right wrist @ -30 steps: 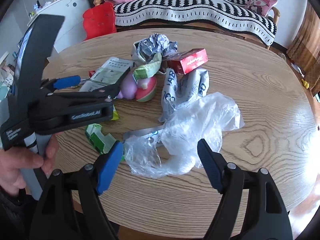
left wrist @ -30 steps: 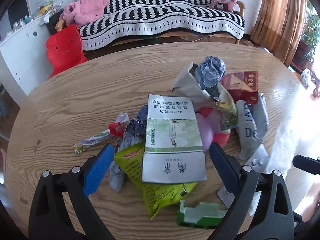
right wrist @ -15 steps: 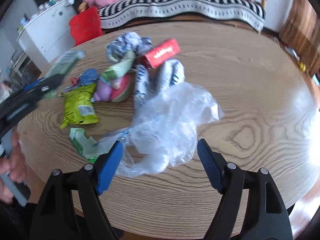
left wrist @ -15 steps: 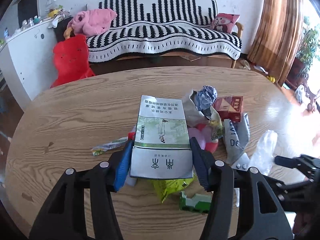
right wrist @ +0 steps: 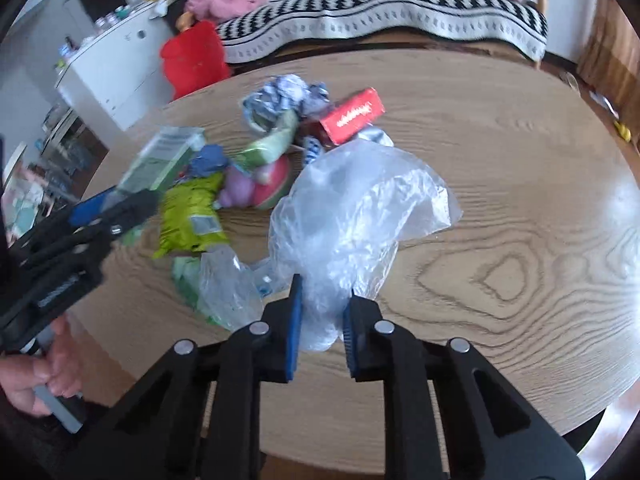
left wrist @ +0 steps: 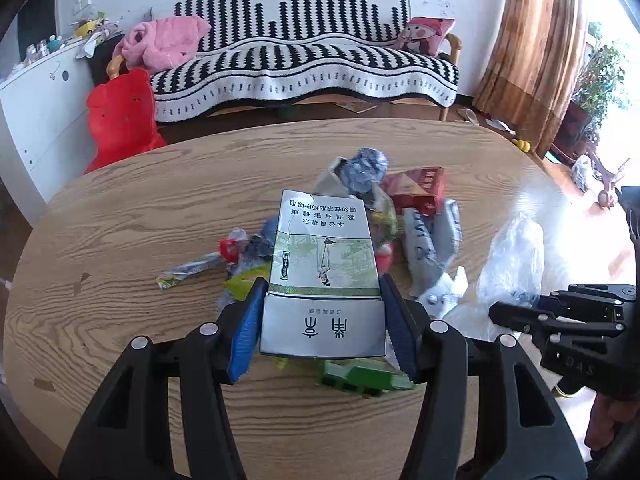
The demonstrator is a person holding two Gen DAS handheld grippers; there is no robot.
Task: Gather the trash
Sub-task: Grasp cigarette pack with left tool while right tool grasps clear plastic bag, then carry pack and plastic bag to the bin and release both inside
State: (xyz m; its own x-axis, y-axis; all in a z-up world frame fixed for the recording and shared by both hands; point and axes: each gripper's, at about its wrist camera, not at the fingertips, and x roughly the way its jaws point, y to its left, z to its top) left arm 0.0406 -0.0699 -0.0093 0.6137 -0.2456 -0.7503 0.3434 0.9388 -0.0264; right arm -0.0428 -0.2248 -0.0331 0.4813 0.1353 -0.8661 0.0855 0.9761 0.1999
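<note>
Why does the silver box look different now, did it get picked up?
Yes. The silver box has risen off the green wrapper it lay on, clamped in the left gripper.

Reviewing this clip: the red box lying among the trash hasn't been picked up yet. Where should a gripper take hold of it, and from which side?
Probably across the red box's two long side faces, coming from above. It lies flat with its broad printed face up, and crumpled foil and a clear plastic bag crowd its ends, so only a top approach looks free. Its right end is the clearer one.

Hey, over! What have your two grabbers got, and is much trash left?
Left gripper clamps the flat carton. Right gripper just closed on the clear plastic bag. Wrappers, red box wait on table.
</note>
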